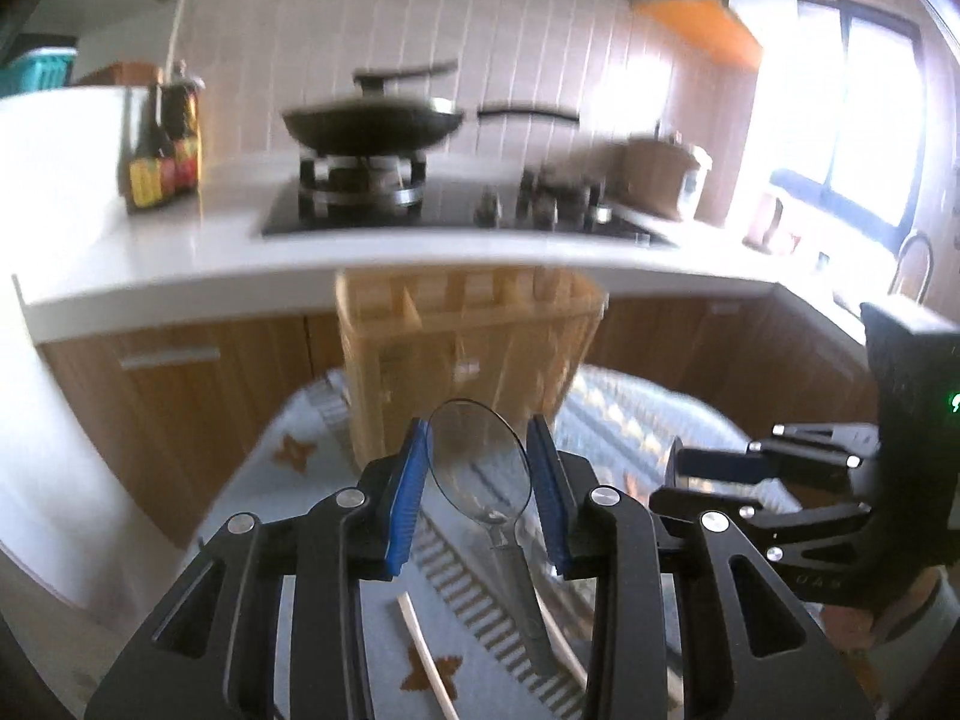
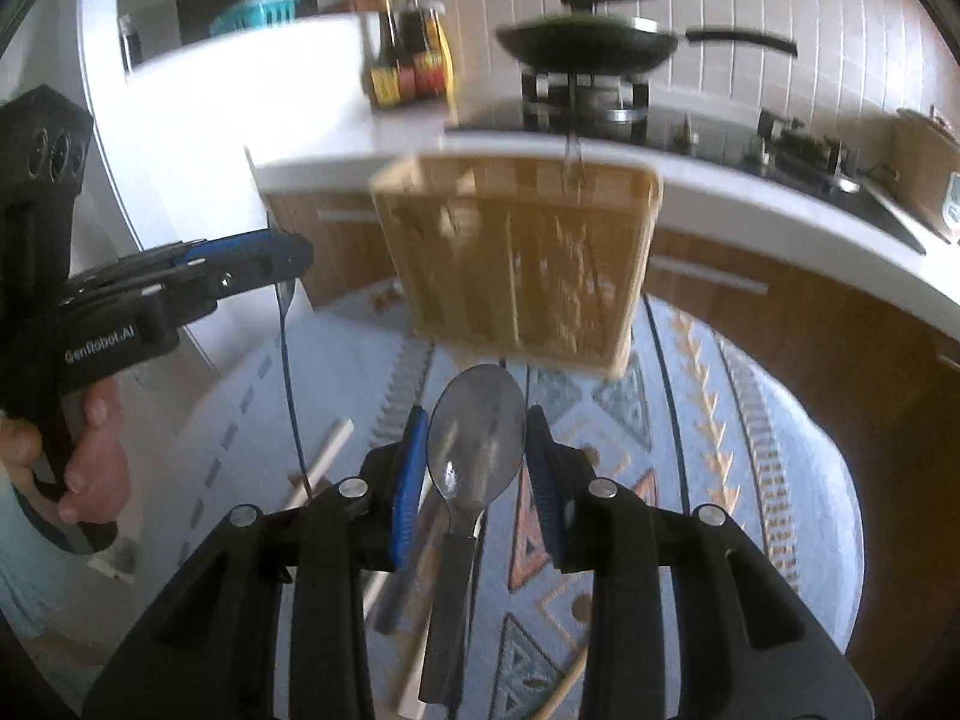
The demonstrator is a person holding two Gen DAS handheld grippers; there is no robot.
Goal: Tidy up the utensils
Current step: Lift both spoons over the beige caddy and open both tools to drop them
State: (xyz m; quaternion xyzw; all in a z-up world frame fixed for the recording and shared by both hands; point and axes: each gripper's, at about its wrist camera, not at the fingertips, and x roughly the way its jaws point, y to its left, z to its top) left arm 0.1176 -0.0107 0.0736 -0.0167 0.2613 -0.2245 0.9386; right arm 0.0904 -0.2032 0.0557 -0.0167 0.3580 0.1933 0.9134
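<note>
Both tools are loaded and raised above the patterned blue-grey cloth [image 2: 750, 420] on the table, facing the slatted bamboo utensil holder with upright compartments [image 2: 522, 258] that stands at the far side of the cloth. The left tool [image 1: 480, 480] is clamped, blue pads [image 1: 408, 492] pressing both edges, on the bowl of a clear glass-like spoon [image 1: 480, 468] whose handle hangs down toward the camera. The right tool [image 2: 477, 456] is likewise closed on the bowl of a grey metal spoon with a dark handle [image 2: 474, 438]. Neither spoon has reached the holder yet; both hang short of it, near its front face. A thin dark-handled utensil [image 2: 573, 162] already seems to stand in one compartment, though blur makes this uncertain. Pale wooden chopsticks [image 1: 426, 654] and other sticks [image 2: 327, 450] lie loose on the cloth below, so by my judgement the sorting is in its early-to-middle part: two pieces in transit, several left to collect.
</note>
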